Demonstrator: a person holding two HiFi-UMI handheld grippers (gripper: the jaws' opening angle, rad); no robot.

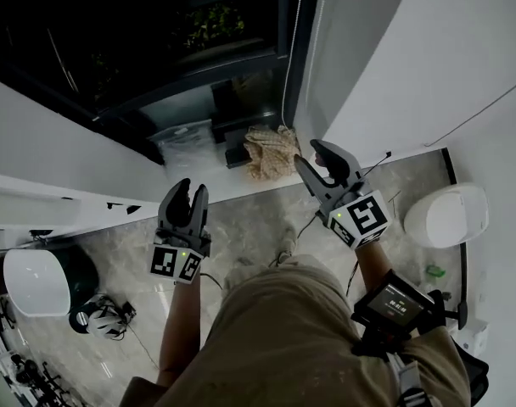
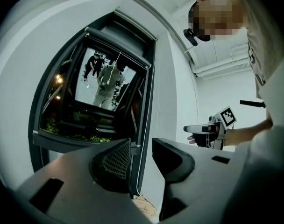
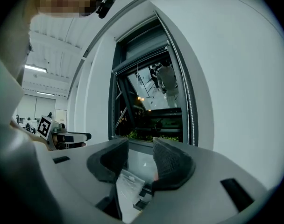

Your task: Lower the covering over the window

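Head view, window: dark glass of the window (image 1: 156, 49) fills the top of the picture, bare from edge to edge, with no covering drawn across it.
Head view, chain: a thin bead chain (image 1: 289, 49) hangs down the window's right edge, beside the white wall (image 1: 411, 66).
Head view, grippers: the left gripper (image 1: 188, 186) and right gripper (image 1: 311, 154) are held out level towards the window, both short of it. The right one is nearer the chain, and neither touches anything.
Head view, clutter: a crumpled cloth (image 1: 271, 151) and a clear plastic sheet (image 1: 186, 142) lie at the foot of the window. A white domed bin (image 1: 449, 214) stands on the floor to the right.
Left gripper view, jaws: they stand moderately apart with nothing between the pads. The window frame and a thin hanging cord lie beyond the gap.
Right gripper view, jaws: they are wide apart and empty. The glass shows through the gap and the bead chain runs down just to its right.
Right gripper view, covering: a pale band (image 3: 143, 46) across the top of the frame may be the rolled-up covering, though the wide lens makes this uncertain.
Progress: the task looks barely begun. Left to do are reaching the chain, gripping it and pulling the covering down.
In the way: nothing blocks the chain, and the cloth and plastic sheet lie below its reach.
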